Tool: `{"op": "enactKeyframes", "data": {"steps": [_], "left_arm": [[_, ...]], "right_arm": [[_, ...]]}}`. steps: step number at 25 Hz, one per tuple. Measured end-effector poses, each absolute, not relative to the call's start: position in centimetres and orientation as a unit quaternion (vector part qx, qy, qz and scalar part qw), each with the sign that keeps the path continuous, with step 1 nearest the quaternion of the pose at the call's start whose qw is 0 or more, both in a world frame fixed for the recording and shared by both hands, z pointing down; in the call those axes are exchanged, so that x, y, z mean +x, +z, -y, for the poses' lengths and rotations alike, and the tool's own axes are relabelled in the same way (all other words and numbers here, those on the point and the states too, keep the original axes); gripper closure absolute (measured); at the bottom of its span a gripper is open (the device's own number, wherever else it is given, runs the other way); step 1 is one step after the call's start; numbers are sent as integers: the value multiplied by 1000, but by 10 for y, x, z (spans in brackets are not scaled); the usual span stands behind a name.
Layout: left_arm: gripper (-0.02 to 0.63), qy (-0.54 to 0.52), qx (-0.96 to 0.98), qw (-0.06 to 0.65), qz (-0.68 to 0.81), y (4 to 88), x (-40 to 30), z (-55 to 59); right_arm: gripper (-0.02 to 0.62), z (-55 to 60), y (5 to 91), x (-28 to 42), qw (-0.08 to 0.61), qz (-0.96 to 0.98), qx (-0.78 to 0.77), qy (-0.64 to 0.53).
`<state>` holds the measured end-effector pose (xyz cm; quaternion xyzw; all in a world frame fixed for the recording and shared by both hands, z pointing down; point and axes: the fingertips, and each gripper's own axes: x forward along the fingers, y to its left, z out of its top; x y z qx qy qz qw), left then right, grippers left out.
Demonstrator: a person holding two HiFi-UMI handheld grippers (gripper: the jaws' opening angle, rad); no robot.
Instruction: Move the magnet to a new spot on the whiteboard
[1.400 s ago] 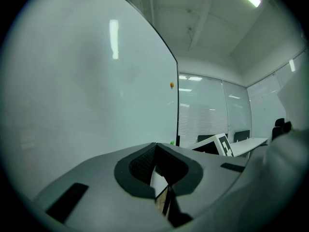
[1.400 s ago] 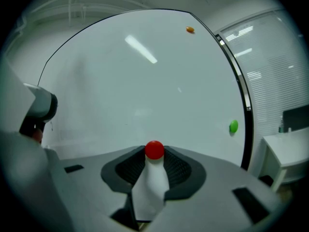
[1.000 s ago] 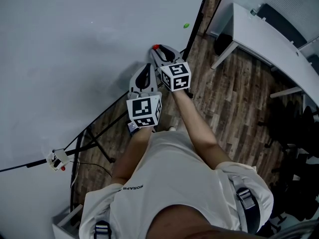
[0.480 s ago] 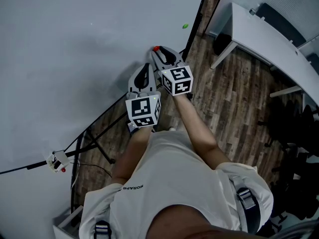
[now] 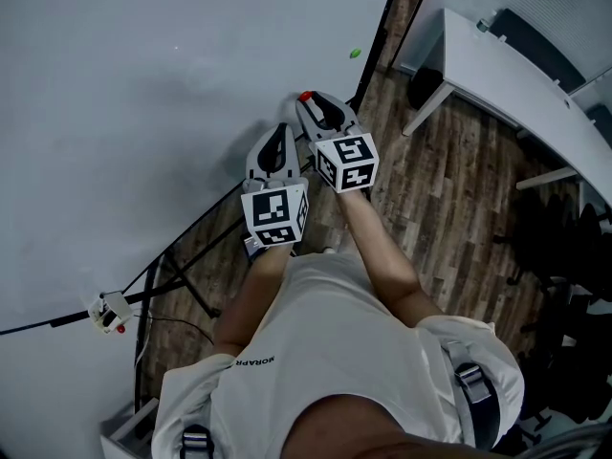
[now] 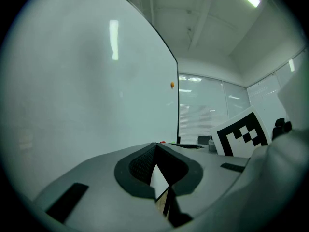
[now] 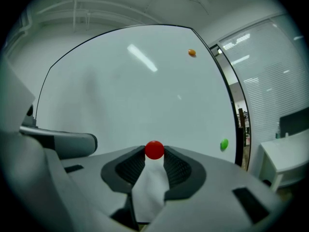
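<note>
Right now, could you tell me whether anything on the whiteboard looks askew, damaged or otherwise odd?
Nothing stands out. The whiteboard looks clean and unmarked, the green magnet and orange magnet sit near its right edge, and the red magnet is gripped between the jaws of the right gripper. The left gripper is shut and empty.

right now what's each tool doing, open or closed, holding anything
left tool: closed, nothing in it
right tool: closed on the red magnet
</note>
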<state>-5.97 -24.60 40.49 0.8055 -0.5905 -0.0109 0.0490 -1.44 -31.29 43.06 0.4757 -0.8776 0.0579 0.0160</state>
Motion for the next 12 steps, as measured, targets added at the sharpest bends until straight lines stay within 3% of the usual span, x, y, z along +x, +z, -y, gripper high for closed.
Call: {"op": "enactKeyframes", "data": {"steps": [12], "left_arm": [[603,-7,807,45,589,404,-61,246]], "right_arm": [[468,298,425,-7,13,874,482,59]]}}
